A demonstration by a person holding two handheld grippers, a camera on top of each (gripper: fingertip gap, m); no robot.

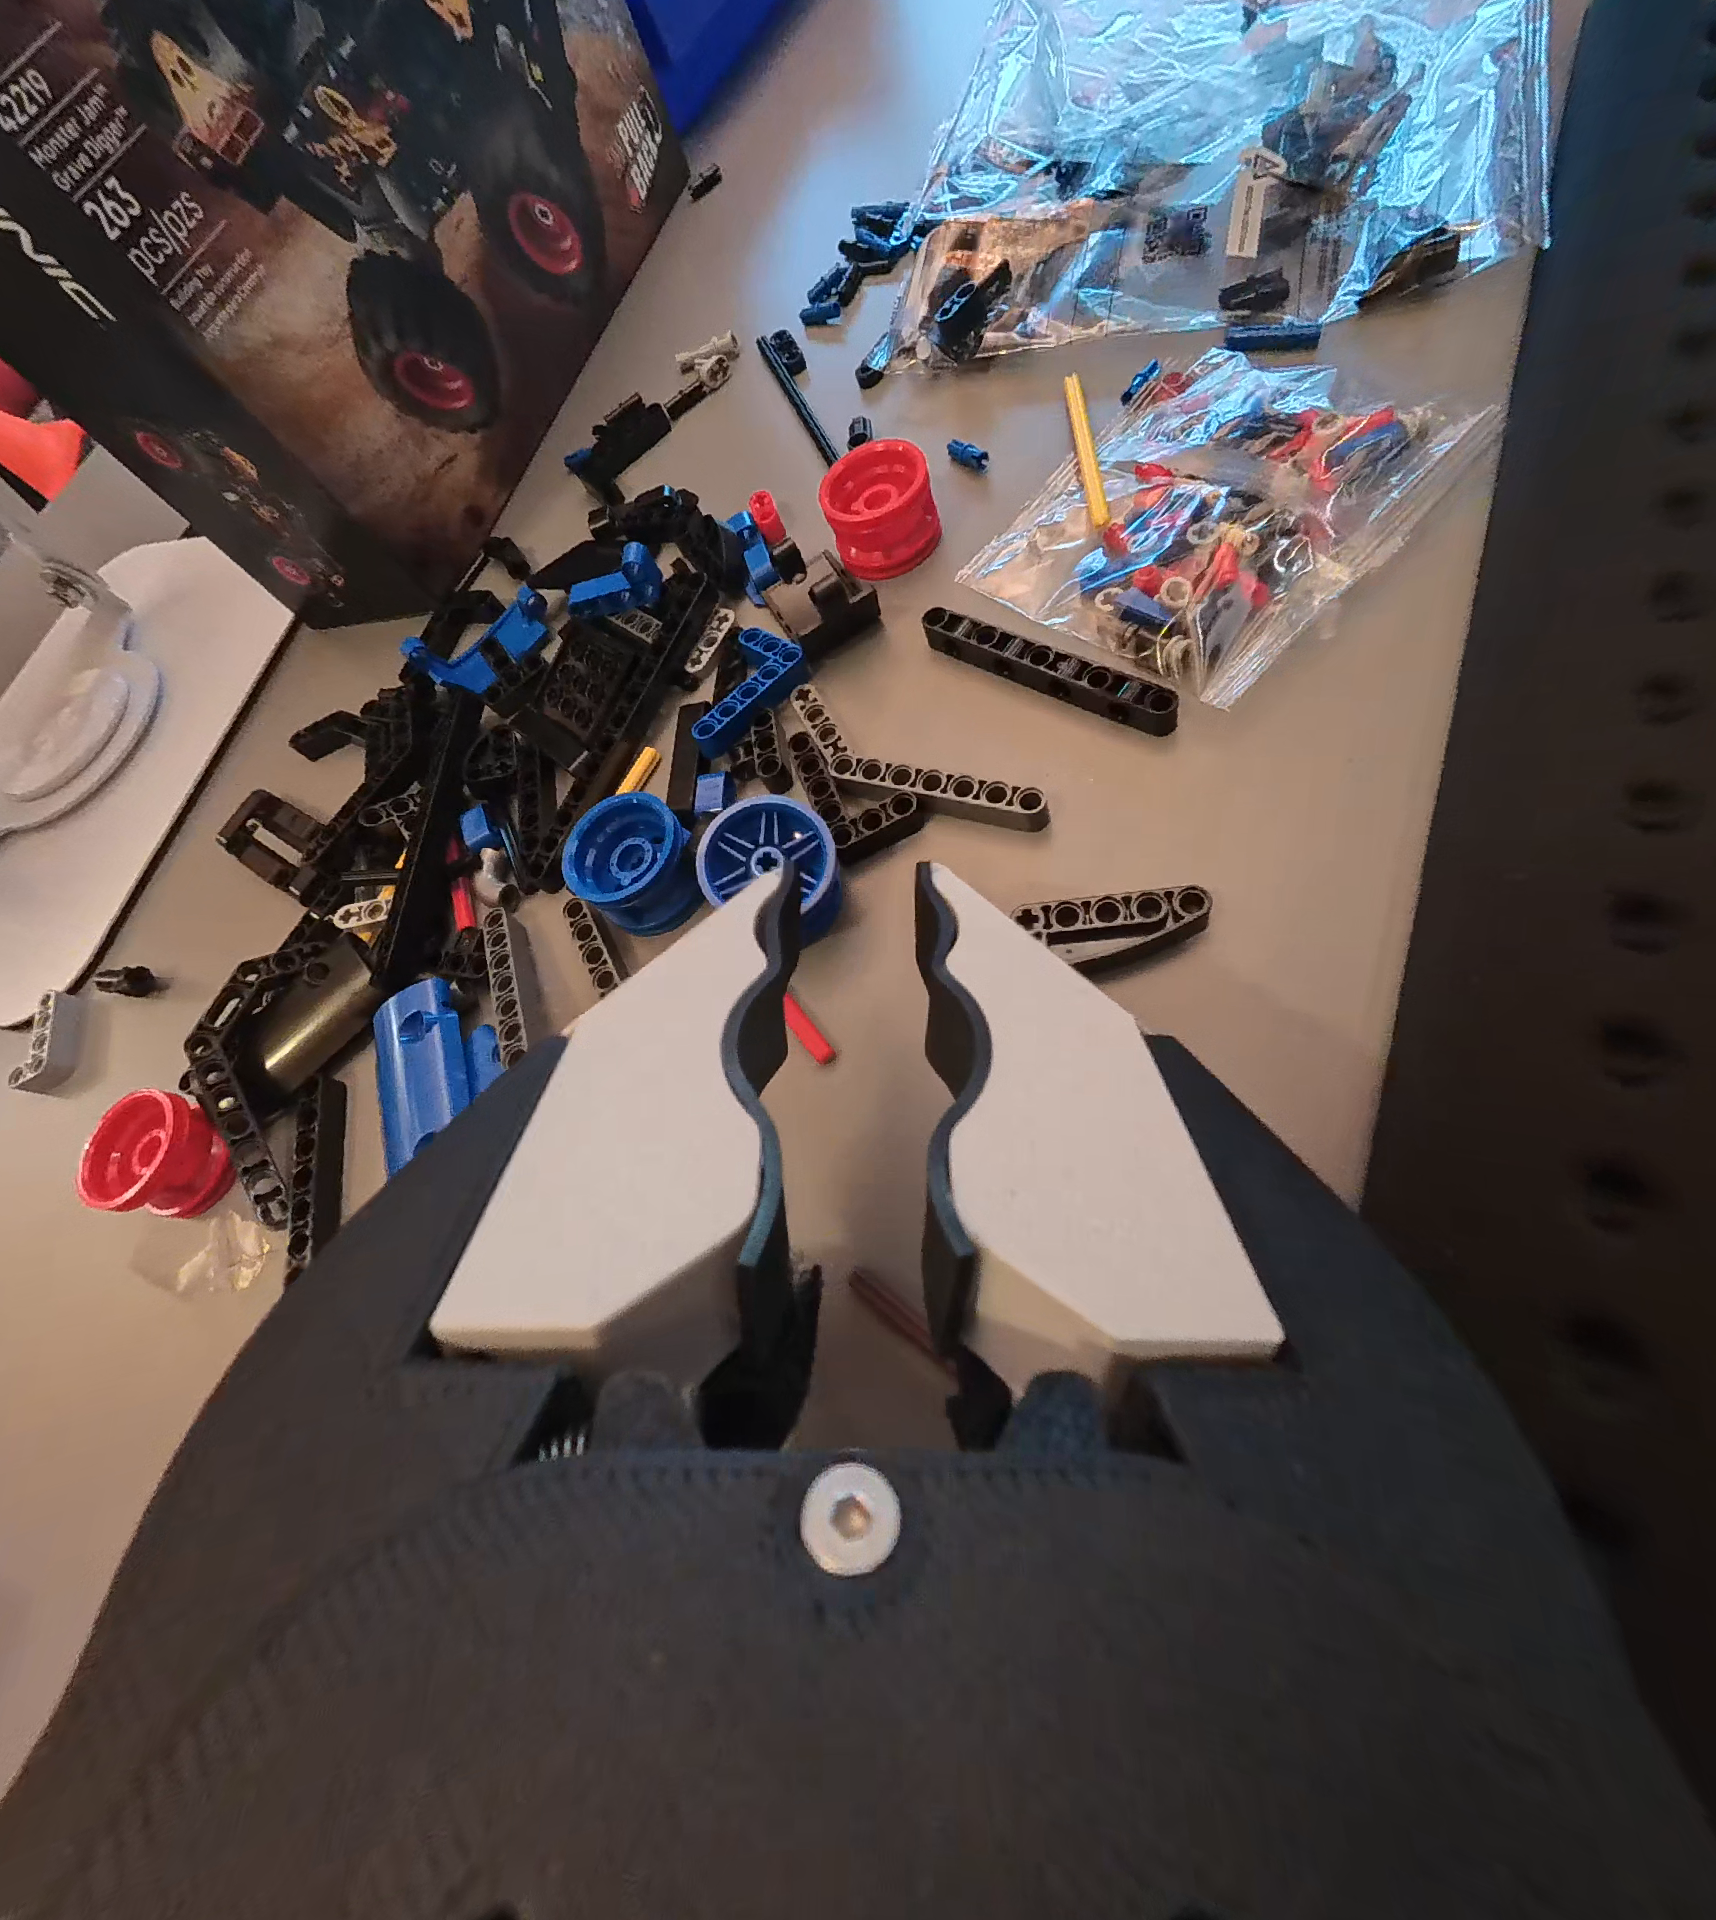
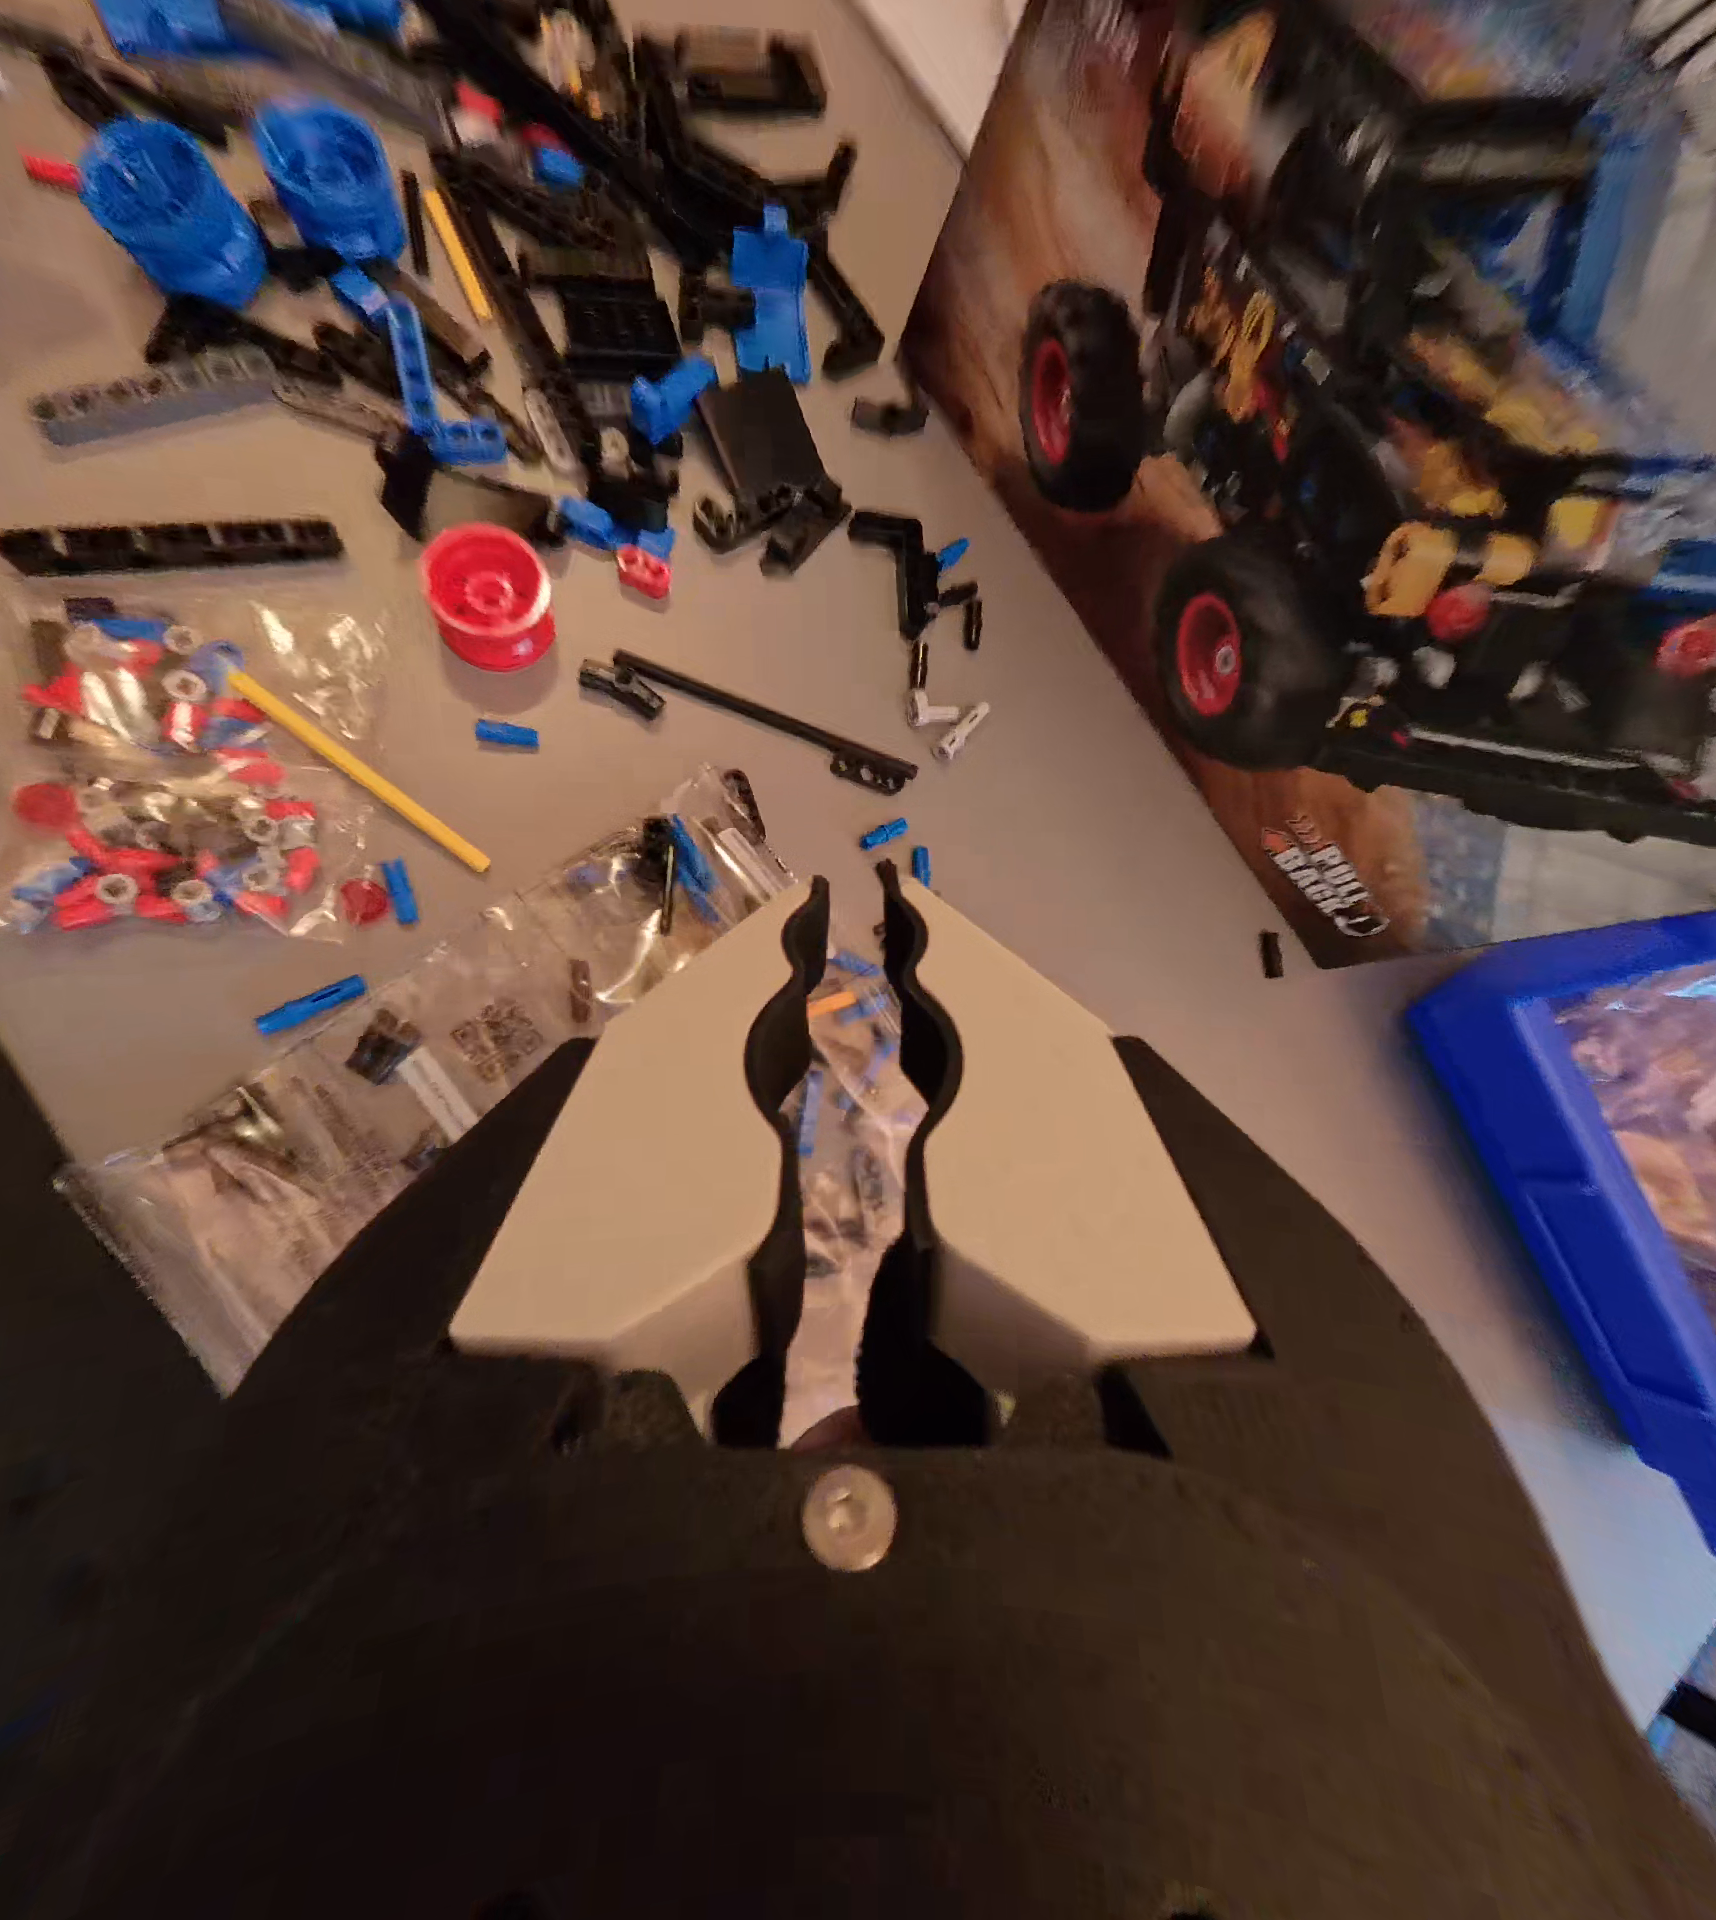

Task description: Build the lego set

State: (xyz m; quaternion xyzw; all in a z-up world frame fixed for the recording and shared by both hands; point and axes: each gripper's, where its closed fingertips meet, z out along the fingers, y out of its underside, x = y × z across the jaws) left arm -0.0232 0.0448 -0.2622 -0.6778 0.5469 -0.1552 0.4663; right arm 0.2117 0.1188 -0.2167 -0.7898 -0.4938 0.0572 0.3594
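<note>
I am at the sorting stage, I judge — nothing is assembled yet, and both tools are empty. My left gripper [image 1: 849, 883] hangs with its grey fingers parted to a moderate gap, holding nothing, just above the two ribbed blue plastic wheel hubs [image 1: 703, 857] at the near edge of the loose pile of black and blue holed beams [image 1: 542, 727]. My right gripper [image 2: 849, 883] is narrowed to a slim gap, also empty, over the crinkled clear plastic bag of small blue pins [image 2: 625, 935].

The lego parts lie scattered over the smooth grey tabletop [image 1: 1249, 831], with the glossy printed cardboard box showing a monster truck [image 1: 314, 260] standing behind them. A hard red plastic wheel hub [image 1: 880, 506] sits apart, beside a second clear bag of red and blue connectors [image 1: 1228, 551] and a thin yellow axle rod [image 1: 1086, 447].

The next move, as I see it, calls for choosing one piece — likely a hub or a long black beam [image 1: 1049, 670] — and closing squarely on its rigid sides, since the slick rounded hubs could roll away.
</note>
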